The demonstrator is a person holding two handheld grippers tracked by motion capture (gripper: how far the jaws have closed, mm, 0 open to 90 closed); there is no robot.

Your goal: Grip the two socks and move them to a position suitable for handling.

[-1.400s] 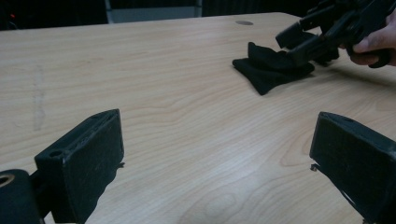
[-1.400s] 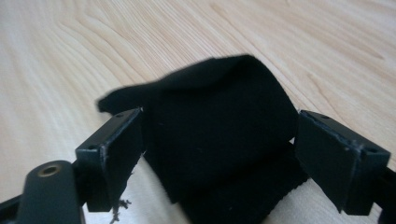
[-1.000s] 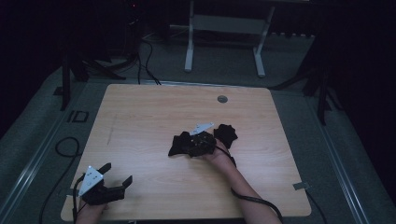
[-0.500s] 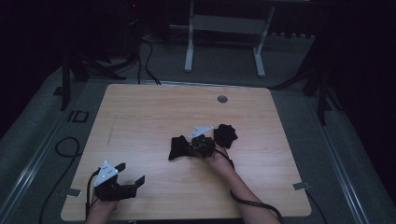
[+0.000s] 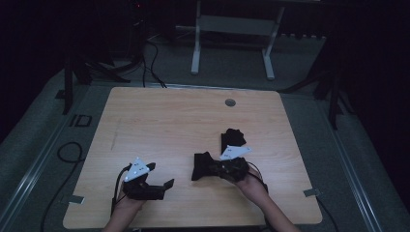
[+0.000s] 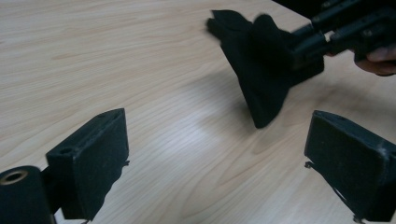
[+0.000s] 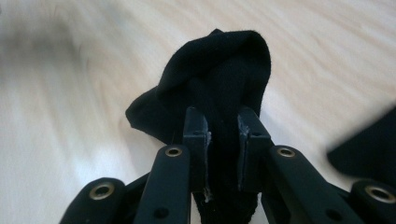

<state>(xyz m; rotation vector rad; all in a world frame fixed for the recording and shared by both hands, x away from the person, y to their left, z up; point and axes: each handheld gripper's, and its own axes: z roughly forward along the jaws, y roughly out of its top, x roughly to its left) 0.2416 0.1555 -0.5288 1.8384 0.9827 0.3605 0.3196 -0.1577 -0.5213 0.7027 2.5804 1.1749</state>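
A black cloth (image 7: 219, 70) hangs bunched between the jaws of my right gripper (image 7: 223, 121), which has just been closing and is now shut on it. In the high view the right gripper (image 5: 209, 168) holds that cloth (image 5: 199, 166) just above the wooden table (image 5: 159, 121), right of centre near the front. A second black cloth (image 5: 233, 138) lies just behind it. My left gripper (image 5: 160, 175) stands open at the front left with nothing between its fingers (image 6: 93, 158). It points at the held cloth (image 6: 261, 74).
A small round grommet (image 5: 230, 102) sits in the table near its far edge. Cables trail from both grippers over the front edge. Beyond the table are a dark floor, a white stand (image 5: 232, 29) and more cables.
My left gripper has moved right and slightly further onto the table. My right gripper has drawn the black cloth toward the front edge, away from the second cloth.
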